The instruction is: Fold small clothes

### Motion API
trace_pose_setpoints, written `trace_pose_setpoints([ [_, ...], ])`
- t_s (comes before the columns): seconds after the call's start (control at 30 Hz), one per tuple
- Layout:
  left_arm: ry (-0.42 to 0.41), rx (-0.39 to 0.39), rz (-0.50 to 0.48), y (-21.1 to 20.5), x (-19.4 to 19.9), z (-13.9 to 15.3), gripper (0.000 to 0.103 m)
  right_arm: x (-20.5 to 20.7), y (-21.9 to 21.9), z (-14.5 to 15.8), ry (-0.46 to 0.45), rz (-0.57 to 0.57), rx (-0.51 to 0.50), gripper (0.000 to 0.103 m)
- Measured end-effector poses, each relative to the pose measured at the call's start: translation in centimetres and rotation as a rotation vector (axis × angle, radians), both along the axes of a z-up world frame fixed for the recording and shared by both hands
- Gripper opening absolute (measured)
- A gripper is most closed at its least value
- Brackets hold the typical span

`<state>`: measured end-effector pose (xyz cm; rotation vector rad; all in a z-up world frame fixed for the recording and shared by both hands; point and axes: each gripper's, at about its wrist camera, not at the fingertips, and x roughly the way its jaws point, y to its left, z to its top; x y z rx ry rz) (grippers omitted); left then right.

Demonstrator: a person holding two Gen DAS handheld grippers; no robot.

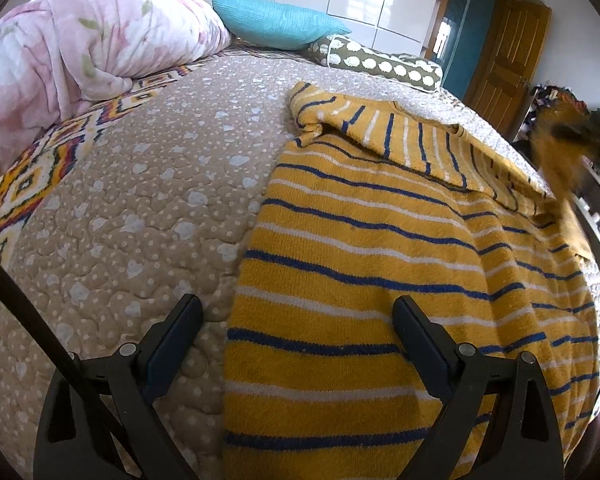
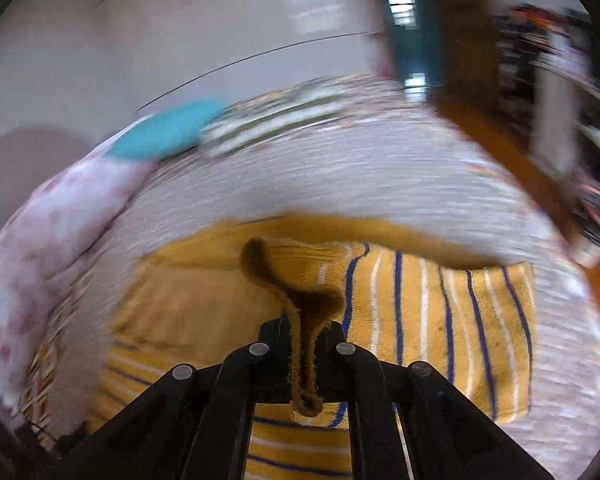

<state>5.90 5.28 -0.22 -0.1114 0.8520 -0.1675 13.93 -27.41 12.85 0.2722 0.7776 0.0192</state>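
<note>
Yellow knit with blue and white stripes: the sweater [image 1: 364, 264] lies spread on the bed [image 1: 140, 200], on the beige quilted cover dotted with white. In my left wrist view its near hem runs down to the lower edge, and a sleeve is folded across the top of the body, stripes running the other way. My left gripper [image 1: 298, 320] is spread wide and holds nothing; one finger sits over the bare cover just beside the sweater's left edge, the other over the striped body. I cannot tell whether the tips touch the fabric.

My right gripper [image 2: 302, 326] is pressed together on a fold of the sweater [image 2: 440, 320], a narrow strip of yellow knit that runs up between the fingers and curls over above them. That view is blurred by motion, so fine detail is lost. Below the pinched strip the rest of the garment lies on the bed [image 2: 340, 176], one part with stripes running away from me.

At the far end of the bed a pink floral duvet [image 1: 84, 48] is bunched at the left, a teal pillow [image 1: 276, 20] rests beside it, and an olive pillow [image 1: 380, 62] with white spots lies just right of that. A wooden door [image 1: 508, 52] stands beyond.
</note>
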Motion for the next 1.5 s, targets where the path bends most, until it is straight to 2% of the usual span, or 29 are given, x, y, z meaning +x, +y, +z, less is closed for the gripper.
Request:
trace_pose_setpoints([
  [0.13, -0.006, -0.017, 0.0, 0.2, 0.0, 0.0, 0.095, 5.4, 8.9, -2.1, 0.058, 0.148, 0.034, 0.005],
  [0.3, -0.017, -0.06, -0.001, 0.7, -0.2, 0.0, 0.095, 10.1, 16.1, -6.8, 0.174, 0.262, 0.022, 0.005],
  [0.4, -0.02, -0.077, -0.002, 0.9, -0.2, 0.0, 0.095, 11.6, 18.4, -8.9, 0.224, 0.287, -0.023, 0.009],
  [0.47, -0.021, -0.082, -0.002, 0.9, -0.2, 0.0, 0.095, 12.4, 19.1, -9.7, 0.243, 0.301, -0.023, 0.018],
  [0.57, -0.021, -0.083, -0.002, 0.9, -0.2, 0.0, 0.095, 13.0, 20.2, -10.0, 0.252, 0.336, 0.03, 0.038],
  [0.63, -0.021, -0.083, -0.002, 0.9, -0.2, 0.0, 0.095, 13.0, 20.9, -9.5, 0.252, 0.382, 0.083, 0.038],
  [0.7, -0.021, -0.082, -0.002, 0.9, -0.2, 0.0, 0.095, 12.6, 20.8, -8.4, 0.246, 0.439, 0.185, 0.039],
  [0.8, -0.02, -0.079, -0.003, 0.9, -0.3, 0.0, 0.095, 10.7, 19.5, -6.3, 0.204, 0.46, 0.231, 0.042],
  [0.87, -0.02, -0.079, -0.003, 0.9, -0.3, -0.1, 0.095, 8.6, 17.6, -5.3, 0.193, 0.45, 0.224, 0.051],
  [0.97, -0.016, -0.066, -0.001, 0.7, -0.2, -0.1, 0.095, 4.2, 13.0, -5.0, 0.191, 0.421, 0.198, 0.055],
  [1.07, -0.01, -0.033, 0.0, 0.3, -0.1, -0.2, 0.095, -1.5, 7.1, -5.0, 0.182, 0.334, 0.123, 0.055],
  [1.1, -0.007, -0.022, 0.0, 0.1, -0.1, -0.2, 0.095, -4.0, 4.2, -5.1, 0.18, 0.273, 0.088, 0.055],
  [1.2, 0.003, 0.02, 0.003, -0.3, 0.1, -0.2, 0.095, -8.7, -1.3, -6.3, 0.191, 0.141, 0.066, 0.057],
  [1.27, 0.011, 0.053, 0.007, -0.6, 0.2, -0.2, 0.095, -12.0, -5.1, -8.1, 0.213, 0.05, 0.132, 0.057],
  [1.37, 0.023, 0.105, 0.016, -1.2, 0.4, -0.3, 0.096, -14.7, -7.8, -10.2, 0.219, -0.004, 0.232, 0.057],
  [1.4, 0.024, 0.114, 0.02, -1.3, 0.4, -0.3, 0.097, -15.8, -8.3, -10.9, 0.198, -0.016, 0.286, 0.057],
  [1.5, 0.029, 0.136, 0.032, -1.5, 0.4, -0.3, 0.099, -17.3, -8.9, -11.4, 0.131, -0.047, 0.355, 0.059],
])
